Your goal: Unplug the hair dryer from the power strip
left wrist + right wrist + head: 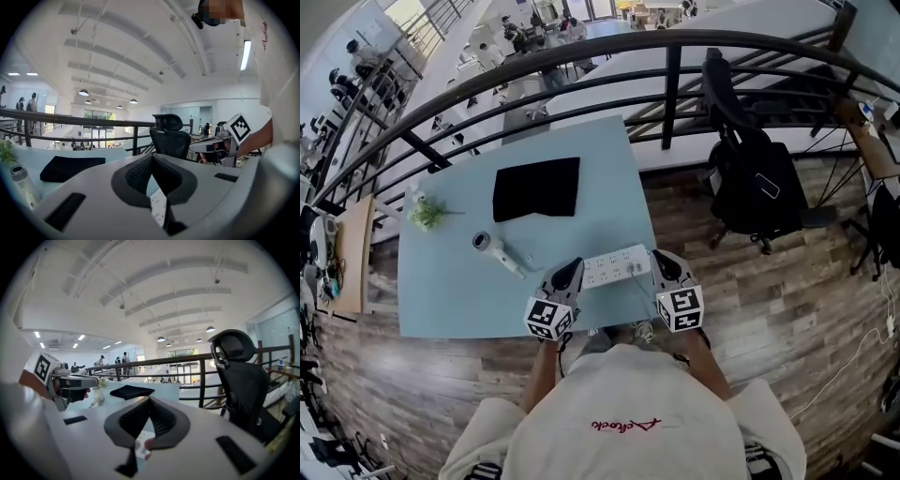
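Pale-blue table [450, 300] carries everything: a black cloth [536, 187] at the back, the white power strip [616, 265] near my edge, and the hair dryer [499, 251] lying well to the strip's left. I judge this the approach, with nothing gripped yet. My left gripper [570, 270] sits just beside the strip's left end and my right gripper [663, 262] beside its right end, both with jaws pressed together on nothing. Next I'd open one, find the plug and pinch it while the other steadies the strip. Only the head view shows that layout. Each gripper view gives just a sliver of strip beneath closed jaws, and none shows me the plug.
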Tool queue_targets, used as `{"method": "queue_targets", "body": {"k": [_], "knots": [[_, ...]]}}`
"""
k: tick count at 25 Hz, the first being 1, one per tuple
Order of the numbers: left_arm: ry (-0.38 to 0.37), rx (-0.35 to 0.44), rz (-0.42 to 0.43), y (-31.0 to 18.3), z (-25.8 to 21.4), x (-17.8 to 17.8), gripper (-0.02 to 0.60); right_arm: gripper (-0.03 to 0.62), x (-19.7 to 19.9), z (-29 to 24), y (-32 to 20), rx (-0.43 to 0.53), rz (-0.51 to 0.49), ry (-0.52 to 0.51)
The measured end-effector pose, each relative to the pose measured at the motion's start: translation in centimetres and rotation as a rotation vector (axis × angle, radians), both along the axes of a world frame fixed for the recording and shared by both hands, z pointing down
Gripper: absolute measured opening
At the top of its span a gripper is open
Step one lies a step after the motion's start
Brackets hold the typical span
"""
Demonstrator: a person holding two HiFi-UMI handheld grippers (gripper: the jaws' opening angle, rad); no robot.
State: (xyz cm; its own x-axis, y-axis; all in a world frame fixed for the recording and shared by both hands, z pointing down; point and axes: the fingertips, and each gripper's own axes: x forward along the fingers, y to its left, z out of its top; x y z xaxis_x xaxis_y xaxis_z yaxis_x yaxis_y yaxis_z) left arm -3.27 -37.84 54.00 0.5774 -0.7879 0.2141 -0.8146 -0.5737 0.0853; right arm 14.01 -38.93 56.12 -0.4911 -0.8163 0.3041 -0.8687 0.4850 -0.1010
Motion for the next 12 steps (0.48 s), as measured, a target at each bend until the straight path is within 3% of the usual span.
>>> {"method": "queue_targets", "body": {"k": [7, 12], "knots": [[-0.038, -0.060, 0.102, -1.6, 2.6, -0.8, 0.008, 0.015, -0.9, 1.2, -0.3, -0.042, 0.067, 0.028], [-0.020, -0.093, 0.155, -2.3, 4.0, -1.7, 0.008, 0.015, -2.0, 1.9, 0.1, -0.068, 0.104, 0.057]]}}
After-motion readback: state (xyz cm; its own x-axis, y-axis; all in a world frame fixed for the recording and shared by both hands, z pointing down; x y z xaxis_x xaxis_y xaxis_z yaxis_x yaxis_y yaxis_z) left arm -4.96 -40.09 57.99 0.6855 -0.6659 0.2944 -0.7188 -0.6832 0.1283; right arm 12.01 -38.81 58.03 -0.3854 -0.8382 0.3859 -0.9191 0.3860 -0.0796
